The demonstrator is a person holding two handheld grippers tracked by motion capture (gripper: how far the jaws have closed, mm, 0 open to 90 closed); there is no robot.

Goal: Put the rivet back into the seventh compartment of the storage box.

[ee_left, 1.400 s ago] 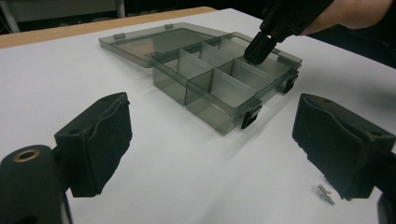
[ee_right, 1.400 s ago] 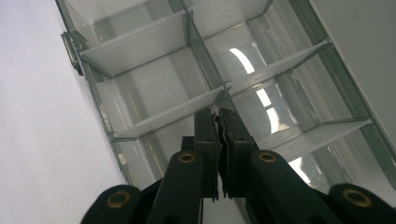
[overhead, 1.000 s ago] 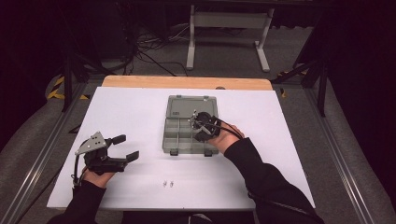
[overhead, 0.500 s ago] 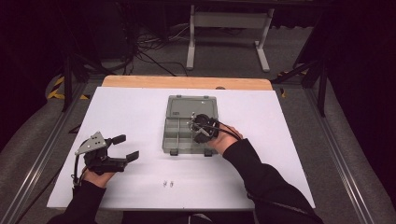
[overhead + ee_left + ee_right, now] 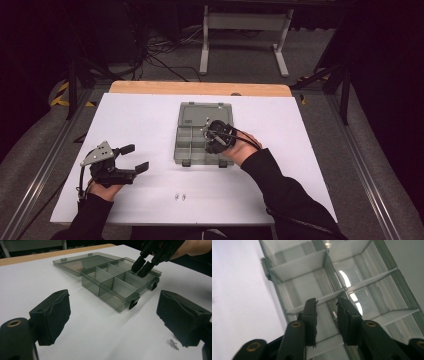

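Small part (image 5: 334, 314) between right gripper (image 5: 326, 305) jaws: too blurred to identify.
Left gripper (image 5: 112, 315) body: cut off by bottom edge.

One compartment box (image 5: 200, 135), two small screws (image 5: 180, 196), two grippers (image 5: 134, 157)

The compartmented smoky-grey translucent plastic box (image 5: 117, 285) looks glossy; the white tabletop (image 5: 150, 125) is smooth and matt, with a bare wooden far edge.

2 screws (image 5: 180, 196) on table (image 5: 310, 150), before box (image 5: 192, 145)
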